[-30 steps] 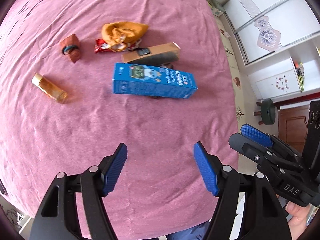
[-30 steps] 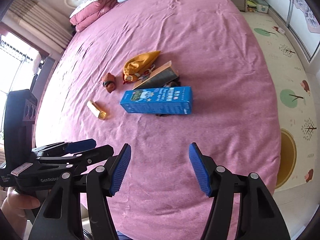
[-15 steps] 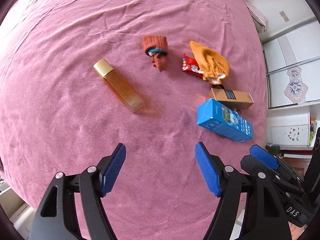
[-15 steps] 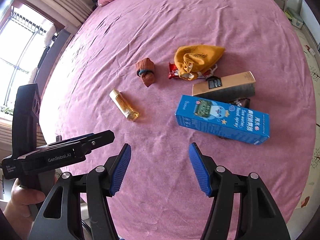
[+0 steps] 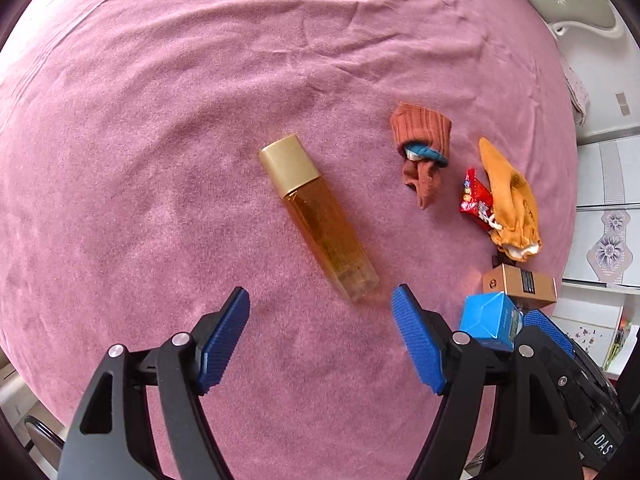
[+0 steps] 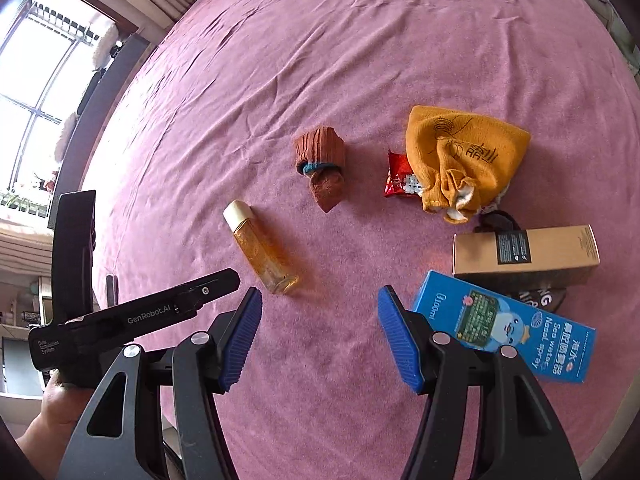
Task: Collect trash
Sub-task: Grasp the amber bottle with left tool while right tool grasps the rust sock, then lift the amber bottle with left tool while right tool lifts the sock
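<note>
Left wrist view: the left tongs hang wide and empty over the pink bedspread, now facing the amber bottle, which half a second ago lay farther off to the left. The bottle lies just beyond the fingertips, gold cap at the far end. To its right sit the rust-brown sock, red wrapper, mustard pouch, tan box and an end of the blue box. A padded headboard and white cabinets edge the far right.

Right wrist view: the right tongs are also wide and empty, closer to the bedspread than before. The bottle lies near left, the sock beyond it, the pouch over the wrapper, the tan box and blue box near right. The left tongs reach in from the left, below a bright window.
</note>
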